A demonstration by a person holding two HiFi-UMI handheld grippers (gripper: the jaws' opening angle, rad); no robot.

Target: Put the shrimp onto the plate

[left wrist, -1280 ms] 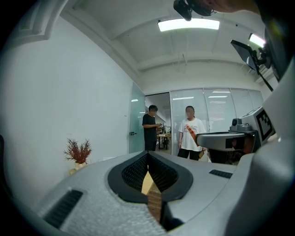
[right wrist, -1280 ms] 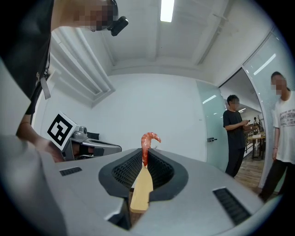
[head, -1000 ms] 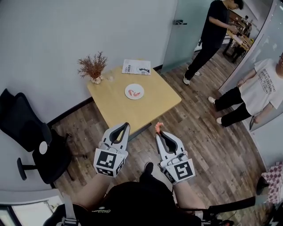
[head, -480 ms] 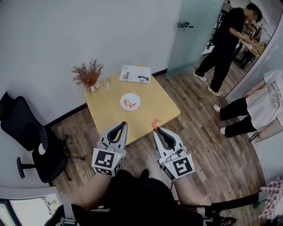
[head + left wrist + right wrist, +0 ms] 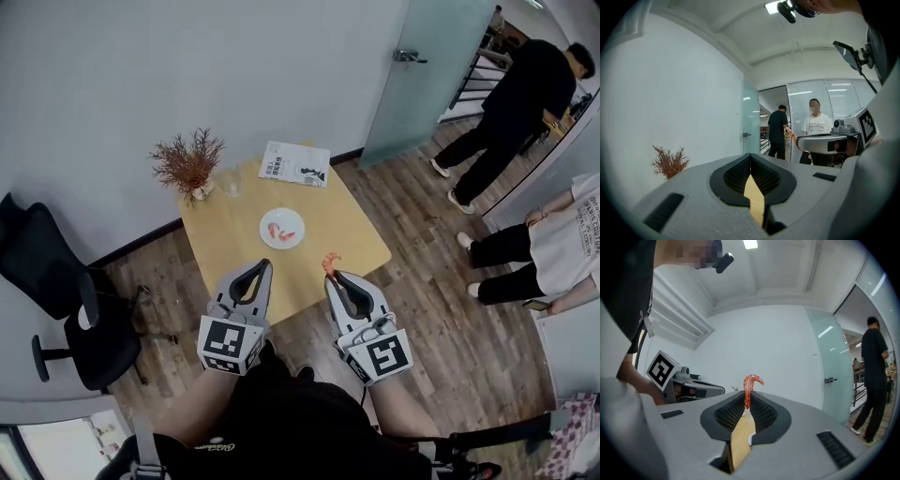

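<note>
Pale-grey left gripper is held up at the near side of the wooden table, its jaws together on nothing. Ahead and a little to its right, out on the table, sits the white plate, with what looks like a second shrimp already lying on it. Further right, the right gripper is clamped on one end of the orange shrimp, whose curled body sticks out past the tips along the gripper's own line. From this gripper the plate lies forward and slightly left, well apart, so I judge the carry runs ahead, a touch leftward, then down.
</note>
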